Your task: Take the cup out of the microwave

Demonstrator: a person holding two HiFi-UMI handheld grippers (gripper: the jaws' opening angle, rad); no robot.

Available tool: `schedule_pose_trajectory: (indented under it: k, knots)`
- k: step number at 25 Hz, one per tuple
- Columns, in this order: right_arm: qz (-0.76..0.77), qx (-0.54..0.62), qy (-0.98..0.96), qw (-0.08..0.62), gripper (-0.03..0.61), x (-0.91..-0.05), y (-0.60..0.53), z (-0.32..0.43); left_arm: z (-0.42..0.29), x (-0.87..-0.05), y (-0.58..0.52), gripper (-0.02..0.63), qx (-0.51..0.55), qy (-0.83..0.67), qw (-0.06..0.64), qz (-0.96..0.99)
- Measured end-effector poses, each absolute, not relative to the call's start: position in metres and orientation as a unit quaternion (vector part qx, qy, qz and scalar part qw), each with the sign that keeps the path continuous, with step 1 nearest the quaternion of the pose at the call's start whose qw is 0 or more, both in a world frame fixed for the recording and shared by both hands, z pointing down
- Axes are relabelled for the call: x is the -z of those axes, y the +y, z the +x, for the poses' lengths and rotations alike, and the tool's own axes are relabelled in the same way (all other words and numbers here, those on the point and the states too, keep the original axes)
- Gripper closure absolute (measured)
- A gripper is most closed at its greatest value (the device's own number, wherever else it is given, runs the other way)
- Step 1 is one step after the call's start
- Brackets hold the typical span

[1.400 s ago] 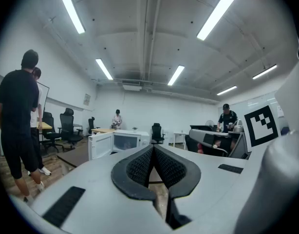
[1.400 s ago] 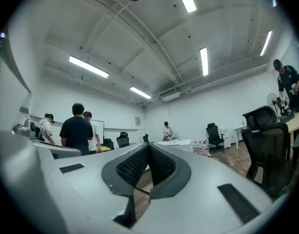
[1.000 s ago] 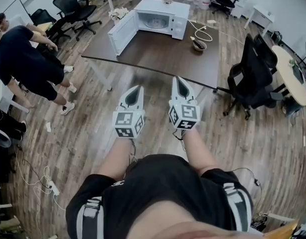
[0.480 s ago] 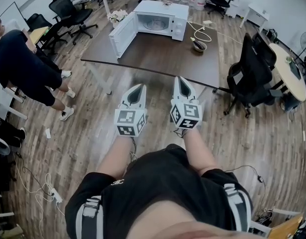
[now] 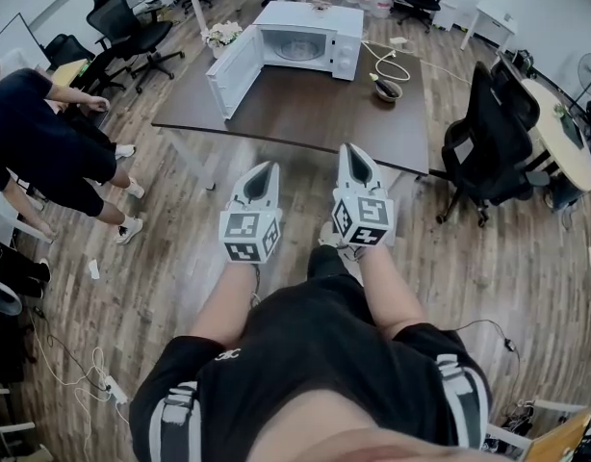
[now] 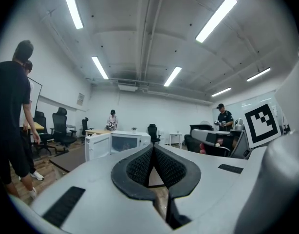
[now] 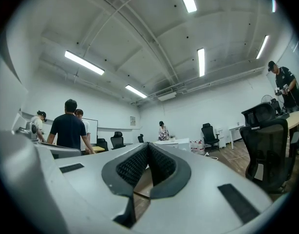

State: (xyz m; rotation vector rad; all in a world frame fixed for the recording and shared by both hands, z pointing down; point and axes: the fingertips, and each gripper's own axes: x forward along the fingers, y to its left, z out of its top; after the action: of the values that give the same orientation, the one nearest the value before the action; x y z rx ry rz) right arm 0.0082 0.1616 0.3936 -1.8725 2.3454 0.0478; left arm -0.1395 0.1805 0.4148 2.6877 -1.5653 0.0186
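A white microwave stands at the far end of a dark table with its door swung open to the left. Its cavity is lit and I cannot make out a cup inside. My left gripper and right gripper are side by side over the wooden floor, just short of the table's near edge. Both are shut with nothing between the jaws. In the left gripper view the gripper points level at the microwave. The right gripper also shows its jaws together.
A small bowl and a white cable lie on the table right of the microwave. A black office chair stands at the table's right. A person in dark clothes bends at the left. More chairs and desks stand behind.
Both grippers have moved a little forward toward the table, still shut. The table's near edge now lies closer to their tips. The person at the left has shifted.
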Motion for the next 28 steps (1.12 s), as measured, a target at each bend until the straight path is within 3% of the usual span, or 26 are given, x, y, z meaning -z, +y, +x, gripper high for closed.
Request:
schedule_pose_trajectory:
  k: [28]
  knots:
    - [-0.594,0.016,0.803,0.055,0.578,-0.393,-0.283,0.110,-0.029,-0.413,-0.254,0.612,-0.037,-0.524,0.028,0.851]
